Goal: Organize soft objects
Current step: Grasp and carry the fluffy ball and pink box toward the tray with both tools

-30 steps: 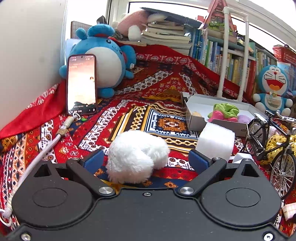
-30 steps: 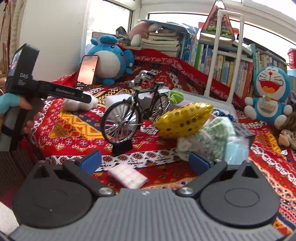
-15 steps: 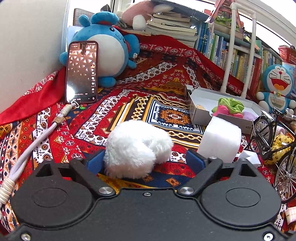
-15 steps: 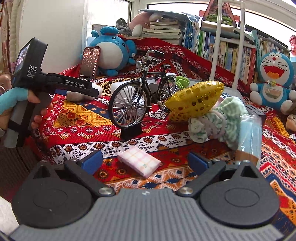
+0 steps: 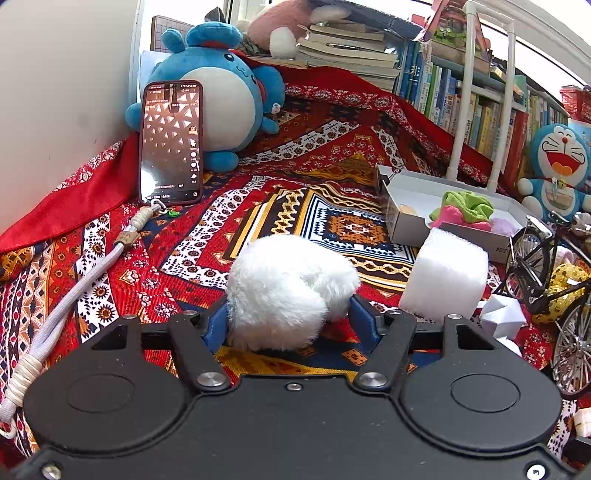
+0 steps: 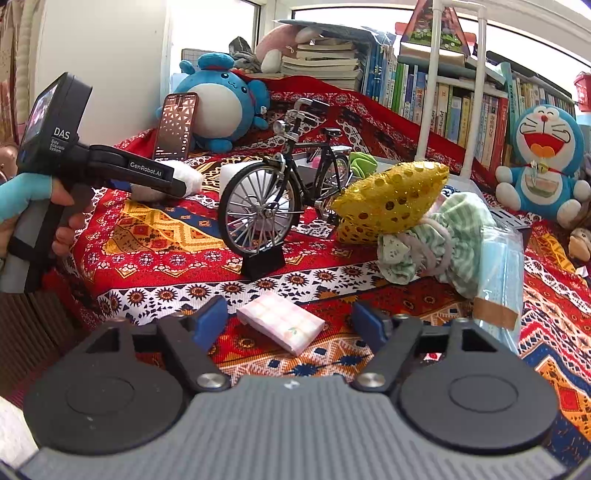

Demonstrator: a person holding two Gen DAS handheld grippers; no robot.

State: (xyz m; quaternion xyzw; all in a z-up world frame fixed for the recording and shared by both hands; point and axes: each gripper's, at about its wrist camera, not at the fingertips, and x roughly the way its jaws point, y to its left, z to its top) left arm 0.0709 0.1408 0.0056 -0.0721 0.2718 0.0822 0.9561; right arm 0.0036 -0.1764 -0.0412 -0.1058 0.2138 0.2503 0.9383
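My left gripper [image 5: 288,325] is closing on the fluffy white plush ball [image 5: 288,291] on the red patterned cloth [image 5: 122,266] — pads touching its fur. My right gripper [image 6: 290,321] is closing too, around the pink checked tissue packet [image 6: 282,325] — not touching.

The scene is lit brightly by daylight from the windows [image 6: 218,33] behind the bookshelf [image 5: 480,107], which are blown out to white in both views. Colours on the patterned cloth [image 5: 325,206] are rendered vividly, and only soft shadows are cast beneath the objects. Strong fisheye distortion is seen at the edges, where straight lines are bowed. The black gripper housings in the foreground are left dark. Little motion blur is noted.
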